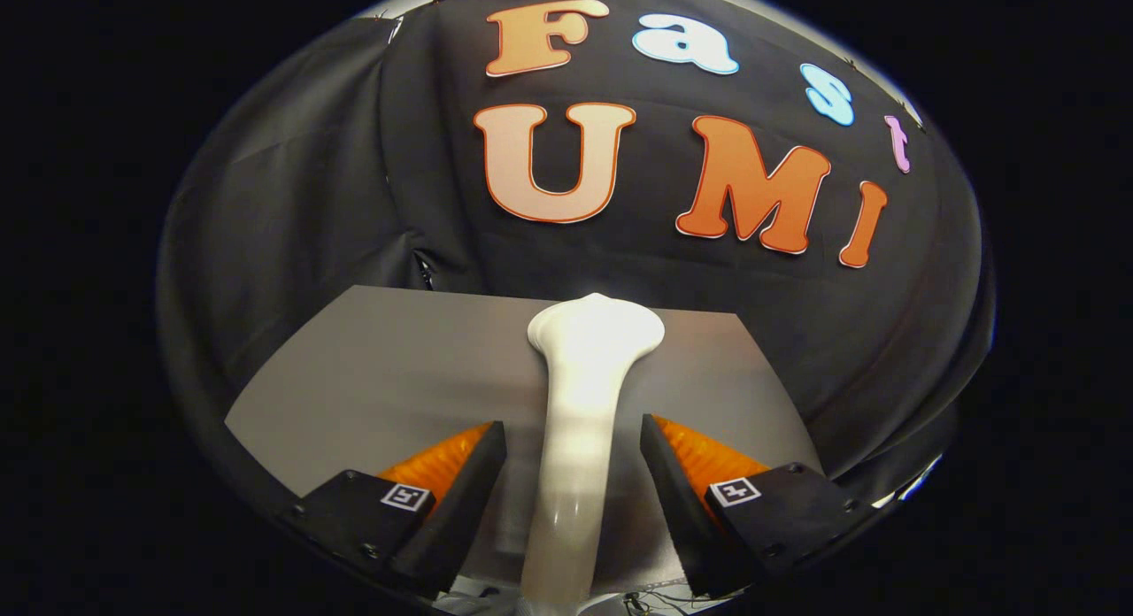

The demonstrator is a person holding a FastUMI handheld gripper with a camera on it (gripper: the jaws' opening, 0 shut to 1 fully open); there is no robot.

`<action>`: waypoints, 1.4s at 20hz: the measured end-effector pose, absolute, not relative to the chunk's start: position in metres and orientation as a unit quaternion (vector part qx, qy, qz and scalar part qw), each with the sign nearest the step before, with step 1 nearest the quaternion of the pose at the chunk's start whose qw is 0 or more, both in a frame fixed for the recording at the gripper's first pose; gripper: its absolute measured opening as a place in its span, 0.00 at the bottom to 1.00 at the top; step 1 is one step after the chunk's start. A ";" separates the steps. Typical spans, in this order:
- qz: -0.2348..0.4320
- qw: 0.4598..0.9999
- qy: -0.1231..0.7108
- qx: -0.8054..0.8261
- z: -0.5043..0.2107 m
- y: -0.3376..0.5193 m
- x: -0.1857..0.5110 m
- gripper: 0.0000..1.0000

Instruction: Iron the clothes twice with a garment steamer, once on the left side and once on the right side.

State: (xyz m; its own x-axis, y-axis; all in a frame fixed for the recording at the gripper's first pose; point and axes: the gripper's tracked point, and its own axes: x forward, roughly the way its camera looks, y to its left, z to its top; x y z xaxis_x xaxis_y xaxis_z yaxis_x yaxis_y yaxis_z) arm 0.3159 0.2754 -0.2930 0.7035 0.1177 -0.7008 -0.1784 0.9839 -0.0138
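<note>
Two fingers [496, 435] flank steamer [584, 395] above table [372, 368].

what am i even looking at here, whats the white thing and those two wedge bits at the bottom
This is a camera fixed on a handheld two-finger gripper, the kind a person carries to do a chore. It looks forward along the fingers, and its fisheye lens bends everything into a round shape.

The two wedge bits are the gripper's fingers. The white thing between them is a garment steamer: its long handle runs up between the fingers and its wider head sits beyond them. The fingers stand on either side of the handle, but a thin gap shows on each side, so I cannot tell if they are pressing on it.

Under the steamer lies a flat grey surface, which may be the cloth to be ironed or a board. Behind it hangs the booth's black cloth wall.
</note>
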 end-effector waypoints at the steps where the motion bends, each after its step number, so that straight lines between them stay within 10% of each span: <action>1: 0.082 0.920 0.380 -0.045 -0.297 0.277 0.316 0.99; 7: 0.100 0.914 0.390 -0.053 -0.310 0.284 0.319 0.95; 19: 0.157 0.913 0.369 0.069 -0.305 0.295 0.309 0.42; 28: 0.152 0.940 0.300 0.061 -0.260 0.281 0.285 0.41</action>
